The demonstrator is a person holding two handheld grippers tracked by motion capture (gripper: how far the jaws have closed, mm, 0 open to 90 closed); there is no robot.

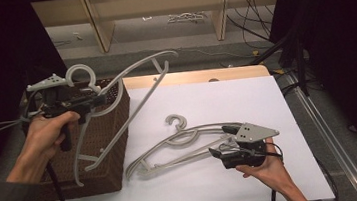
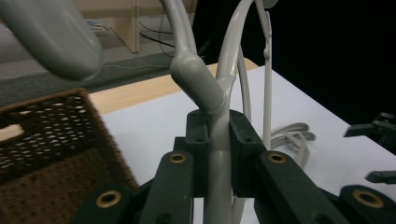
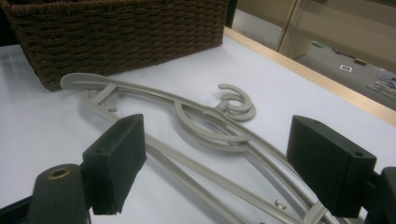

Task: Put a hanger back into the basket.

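A grey plastic hanger (image 1: 135, 92) hangs in the air over the brown wicker basket (image 1: 107, 158) at the left. My left gripper (image 1: 97, 100) is shut on it near the hook; in the left gripper view the pads clamp the hanger's neck (image 2: 217, 140). A stack of grey hangers (image 1: 181, 145) lies on the white tabletop (image 1: 227, 100) in the middle. My right gripper (image 1: 221, 141) rests low at the stack's right end. Its jaws stand wide open, and the lying hangers (image 3: 210, 135) run between the pads without touching them.
The wicker basket (image 3: 116, 37) stands at the table's left edge, close to the lying hangers. Wooden shelf legs (image 1: 100, 23) and cables (image 1: 259, 26) are on the floor beyond the table. A metal rail (image 1: 319, 116) runs along the right side.
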